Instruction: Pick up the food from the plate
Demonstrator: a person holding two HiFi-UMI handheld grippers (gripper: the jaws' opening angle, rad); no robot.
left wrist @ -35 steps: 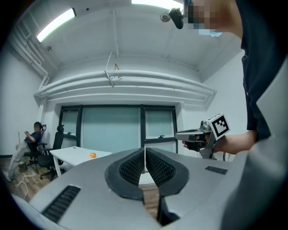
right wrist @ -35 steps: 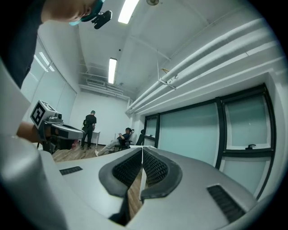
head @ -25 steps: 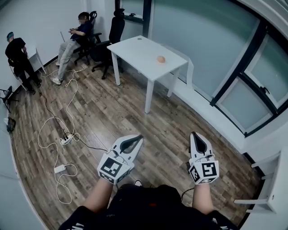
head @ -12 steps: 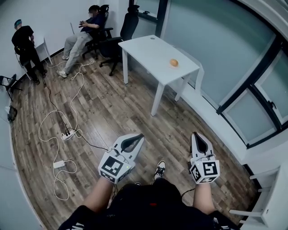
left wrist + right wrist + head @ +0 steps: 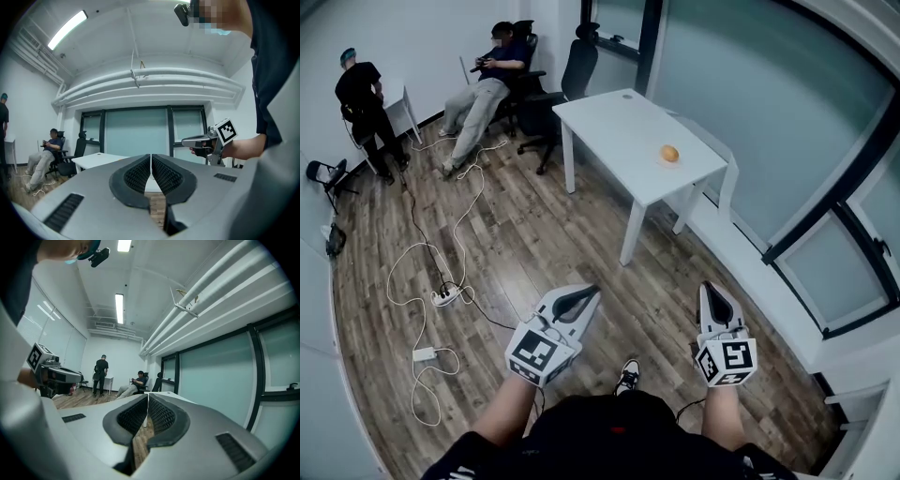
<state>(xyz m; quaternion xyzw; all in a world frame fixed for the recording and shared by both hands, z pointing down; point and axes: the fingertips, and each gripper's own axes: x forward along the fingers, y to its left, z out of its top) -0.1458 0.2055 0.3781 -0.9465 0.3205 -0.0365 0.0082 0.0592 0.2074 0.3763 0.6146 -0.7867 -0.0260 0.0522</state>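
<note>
A small orange round piece of food [image 5: 669,154] lies on the white table [image 5: 619,117] far ahead in the head view; I cannot make out a plate under it. My left gripper [image 5: 592,289] and right gripper [image 5: 708,285] are held low over the wooden floor, well short of the table, both pointing forward. Each is shut with nothing between its jaws. In the left gripper view the jaws [image 5: 150,157] meet in front of the table [image 5: 101,160], with the right gripper [image 5: 206,140] off to the side. The right gripper view shows its jaws [image 5: 148,397] pressed together.
A seated person [image 5: 492,75] and office chairs [image 5: 578,61] are behind the table. Another person [image 5: 364,94] stands at the far left by a small white desk. Cables and a power strip [image 5: 442,296] lie on the floor. A glass wall [image 5: 741,112] runs along the right.
The head view has drawn nearer to the table, so the table and the food sit lower and larger in the frame. Both grippers keep the same pose and stay shut.
</note>
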